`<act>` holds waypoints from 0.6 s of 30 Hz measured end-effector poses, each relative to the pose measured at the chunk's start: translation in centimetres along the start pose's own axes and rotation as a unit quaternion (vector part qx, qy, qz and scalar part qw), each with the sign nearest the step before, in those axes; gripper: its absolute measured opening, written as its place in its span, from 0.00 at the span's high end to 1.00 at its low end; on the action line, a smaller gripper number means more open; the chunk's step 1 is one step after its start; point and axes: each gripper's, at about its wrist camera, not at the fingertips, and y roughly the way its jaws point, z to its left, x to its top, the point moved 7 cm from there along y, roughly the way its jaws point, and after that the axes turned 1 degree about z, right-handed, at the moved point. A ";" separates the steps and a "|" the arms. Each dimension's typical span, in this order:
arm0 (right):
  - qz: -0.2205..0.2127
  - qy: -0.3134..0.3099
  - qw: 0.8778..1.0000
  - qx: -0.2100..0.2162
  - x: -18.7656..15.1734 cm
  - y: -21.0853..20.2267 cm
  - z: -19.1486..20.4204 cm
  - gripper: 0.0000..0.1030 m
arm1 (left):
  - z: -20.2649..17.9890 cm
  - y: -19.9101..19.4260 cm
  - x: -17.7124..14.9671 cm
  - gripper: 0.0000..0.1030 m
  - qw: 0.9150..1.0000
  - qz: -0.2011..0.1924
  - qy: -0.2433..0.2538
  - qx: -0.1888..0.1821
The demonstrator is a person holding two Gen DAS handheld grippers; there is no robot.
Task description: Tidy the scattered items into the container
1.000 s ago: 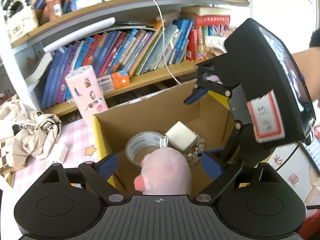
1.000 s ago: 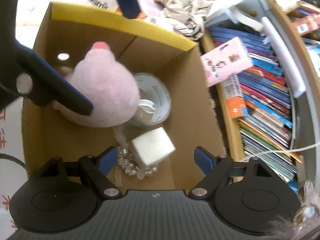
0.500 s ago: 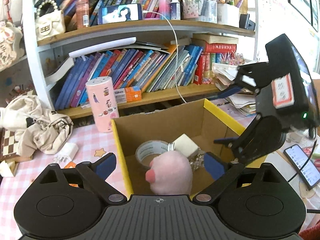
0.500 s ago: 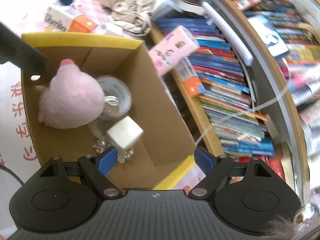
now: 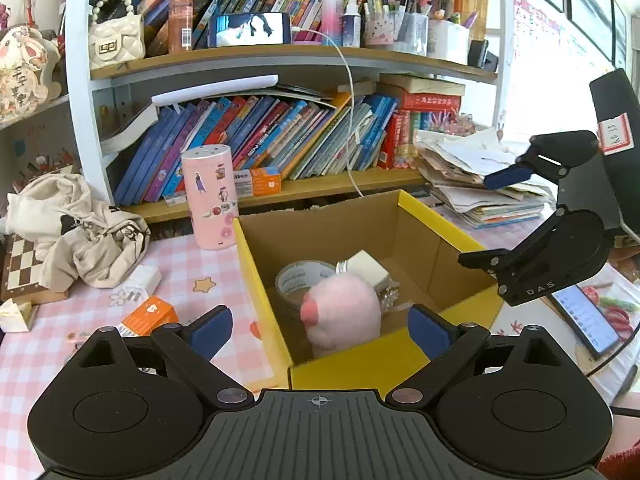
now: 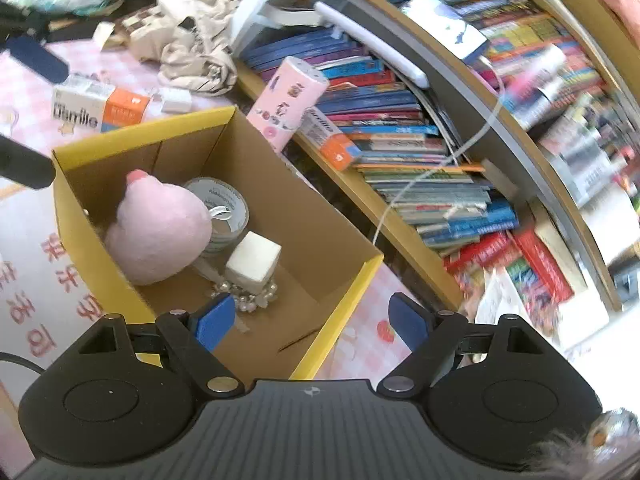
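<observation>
Sitting ahead of both tongs, the cardboard box with yellow-edged flaps holds the tidied things: a pink plush toy leans against its near-left wall, a roll of tape lies just behind it, and a white cube rests on a string of pearl beads beside the roll. The left tongs hang over the box's near rim, blue pads spread wide with nothing between them, the plush just beyond. The right tongs are likewise agape and empty over the box's right corner; in the left view they float to the right of the box. Left of the left tongs, on the pink checked counter, an orange-and-white carton lies just beside the pad, with a small white adapter and a crumpled cream cloth farther off. A pink sticker-covered cylinder stands just beyond the box's far-left corner, before the bookshelf.
</observation>
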 end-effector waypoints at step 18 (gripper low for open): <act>0.003 0.181 0.983 0.012 -1.9 -7.3 6.8 0.18 | 4.5 -6.0 -5.9 0.06 0.998 0.021 -0.053 0.011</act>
